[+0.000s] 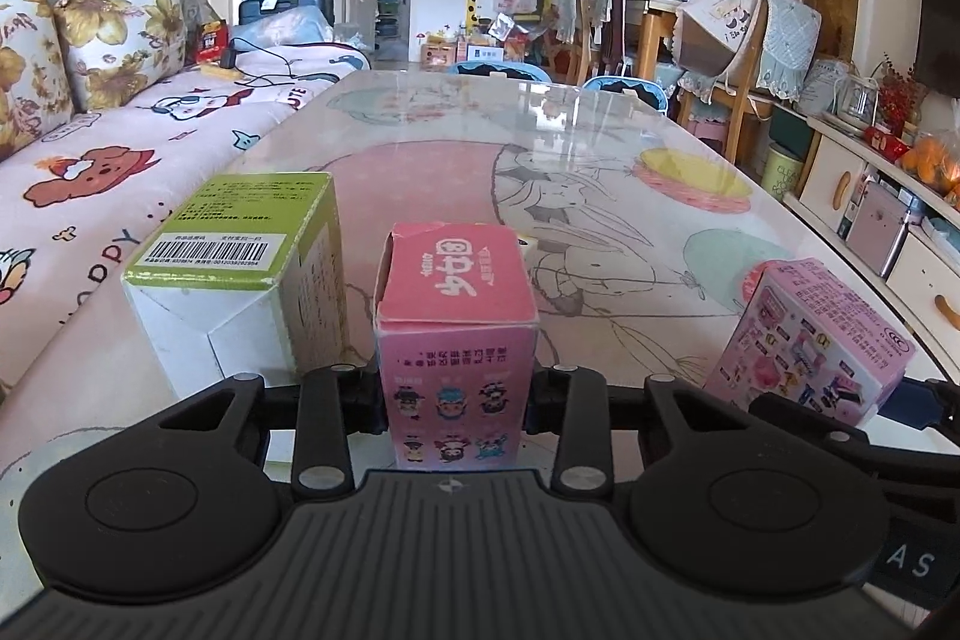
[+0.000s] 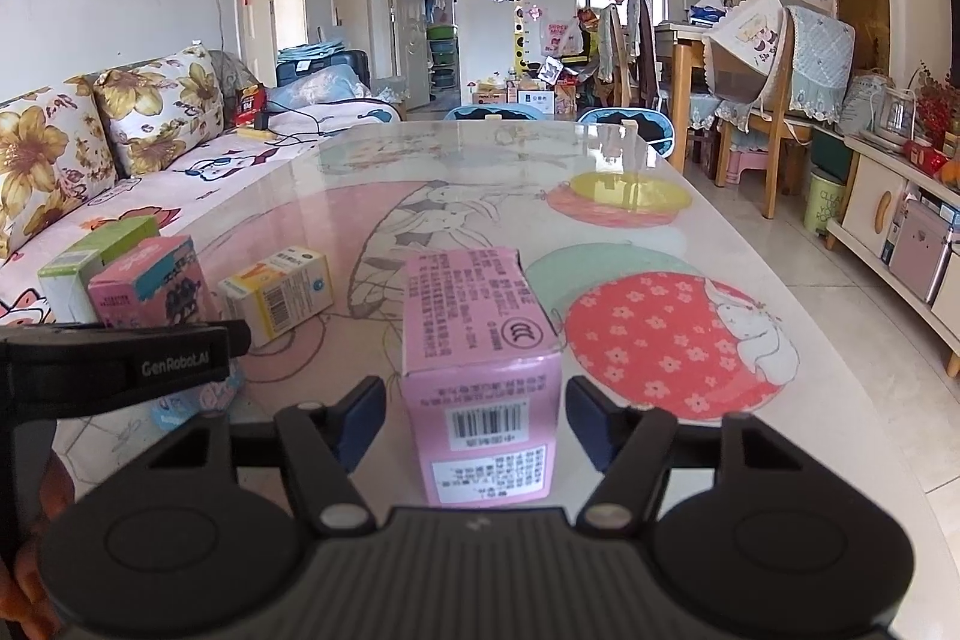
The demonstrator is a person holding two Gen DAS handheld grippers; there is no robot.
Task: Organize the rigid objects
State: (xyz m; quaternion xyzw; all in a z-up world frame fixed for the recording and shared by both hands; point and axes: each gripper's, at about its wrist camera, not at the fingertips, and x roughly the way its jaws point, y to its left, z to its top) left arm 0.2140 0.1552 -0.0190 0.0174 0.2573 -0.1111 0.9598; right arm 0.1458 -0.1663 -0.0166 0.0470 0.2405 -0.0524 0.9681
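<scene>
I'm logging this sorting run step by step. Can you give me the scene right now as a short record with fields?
surface: table with cartoon cover
left tongs: shut on the pink box, which stands upright
right tongs: open, pads either side of the lilac box, gaps visible on both sides
other boxes: green box beside the pink one; yellow box lying behind it
surroundings: sofa along the table's left side
</scene>
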